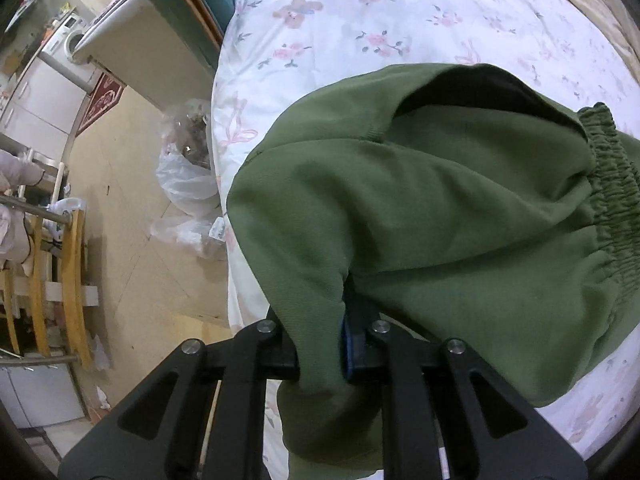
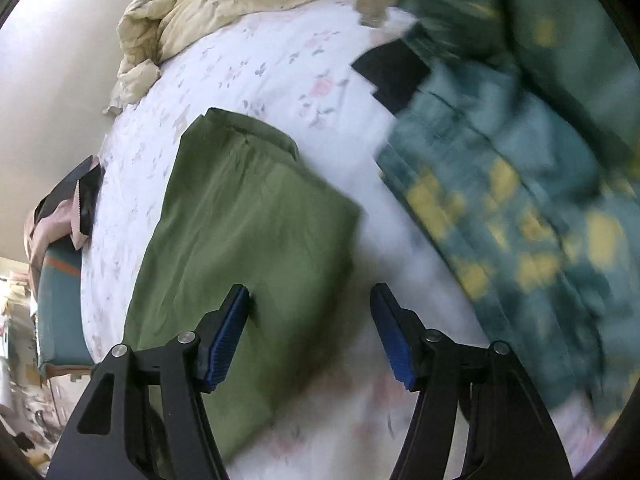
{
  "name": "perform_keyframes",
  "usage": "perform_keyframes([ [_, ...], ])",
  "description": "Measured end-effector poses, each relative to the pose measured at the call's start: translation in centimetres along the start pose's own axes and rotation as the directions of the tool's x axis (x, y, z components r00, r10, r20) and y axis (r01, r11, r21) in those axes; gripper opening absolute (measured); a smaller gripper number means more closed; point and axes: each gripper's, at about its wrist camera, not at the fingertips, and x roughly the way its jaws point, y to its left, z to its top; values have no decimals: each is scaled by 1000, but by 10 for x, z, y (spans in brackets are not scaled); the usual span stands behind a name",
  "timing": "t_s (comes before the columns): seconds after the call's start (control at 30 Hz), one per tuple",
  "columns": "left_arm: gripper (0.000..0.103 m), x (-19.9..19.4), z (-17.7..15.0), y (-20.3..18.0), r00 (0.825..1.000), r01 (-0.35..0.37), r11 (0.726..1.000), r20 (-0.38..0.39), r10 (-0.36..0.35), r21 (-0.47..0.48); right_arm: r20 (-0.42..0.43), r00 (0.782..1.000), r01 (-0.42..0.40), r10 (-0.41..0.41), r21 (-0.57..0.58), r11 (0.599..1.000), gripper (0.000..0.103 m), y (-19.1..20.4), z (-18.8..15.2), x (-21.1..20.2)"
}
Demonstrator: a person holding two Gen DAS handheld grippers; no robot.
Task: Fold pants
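Olive green pants (image 1: 460, 208) lie on a floral bed sheet (image 1: 360, 20), with the elastic waistband (image 1: 616, 200) at the right. My left gripper (image 1: 324, 344) is shut on a bunched fold of the pants, which drapes over and below the jaws. In the right wrist view the pants (image 2: 248, 232) lie folded flat along the sheet (image 2: 260, 64). My right gripper (image 2: 310, 336) is open and empty, just above the pants' near right edge; its left pad (image 2: 228, 336) hangs over the green cloth.
A teal and yellow blanket (image 2: 520, 184) and a black cloth (image 2: 392, 76) lie right of the pants. A cream quilt (image 2: 208, 4) is heaped at the bed's far end. Plastic bags (image 1: 188, 176) sit on the floor beside the bed edge.
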Motion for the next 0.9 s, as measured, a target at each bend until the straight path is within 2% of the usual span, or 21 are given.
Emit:
perform_keyframes([
  [0.07,12,1,0,1,1000,5,1000,-2,-5,-7,17,999,-30,30,11,999,64,1,10,6],
  [0.1,12,2,0,2,1000,7,1000,-3,-7,-10,27,999,-40,39,8,999,56,2,11,6],
  [0.13,12,3,0,2,1000,7,1000,-3,-7,-7,36,998,-43,43,1,999,46,4,14,7],
  [0.17,12,4,0,2,1000,7,1000,-2,-7,-3,39,998,-38,39,-20,999,17,8,16,8],
  [0.2,12,4,0,2,1000,9,1000,-2,-9,-1,42,999,-26,28,-44,999,9,11,17,7],
  [0.27,12,2,-1,3,1000,18,1000,2,-18,-7,112,993,-27,39,-106,994,5,27,17,-7],
  [0.33,12,2,-1,4,1000,24,1000,6,-24,-9,168,982,-47,88,-230,972,5,56,11,-24],
  [0.4,12,2,-2,6,999,36,999,4,-36,-23,170,967,-106,187,-399,911,5,97,-3,-39],
  [0.43,12,1,-2,8,999,41,999,3,-41,-31,137,952,-178,275,-486,856,5,121,-16,-48],
  [0.47,14,1,-1,9,999,46,998,1,-46,-39,104,942,-210,320,-560,801,5,142,-32,-54],
  [0.53,15,1,-1,12,998,60,996,-1,-60,-68,13,926,-262,377,-697,667,5,186,-69,-62],
  [0.57,15,1,-1,14,997,73,994,-2,-73,-82,-47,920,-283,388,-765,579,5,210,-99,-62],
  [0.6,15,1,-1,16,996,83,993,-1,-84,-87,-85,918,-294,388,-803,518,5,225,-121,-59],
  [0.67,16,1,-1,15,996,88,993,1,-88,-74,-192,922,-319,336,-870,376,5,252,-174,-38],
  [0.7,16,1,-1,17,995,99,992,3,-99,-75,-219,931,-316,293,-885,342,9,258,-193,-25],
  [0.73,18,1,-2,20,994,113,990,-2,-114,-86,-239,940,-311,245,-895,320,11,260,-210,-12],
  [0.8,23,1,-3,25,988,150,982,-12,-152,-119,-279,951,-306,132,-908,285,31,256,-239,16],
  [0.83,31,-1,-4,29,985,168,976,-10,-171,-139,-303,950,-313,79,-915,255,36,253,-252,26],
  [0.87,44,-2,-5,32,982,186,971,-5,-189,-152,-317,947,-319,47,-920,229,46,251,-261,29],
  [0.9,52,-4,-6,34,979,200,967,-3,-203,-158,-329,944,-328,31,-921,210,55,250,-266,29],
])
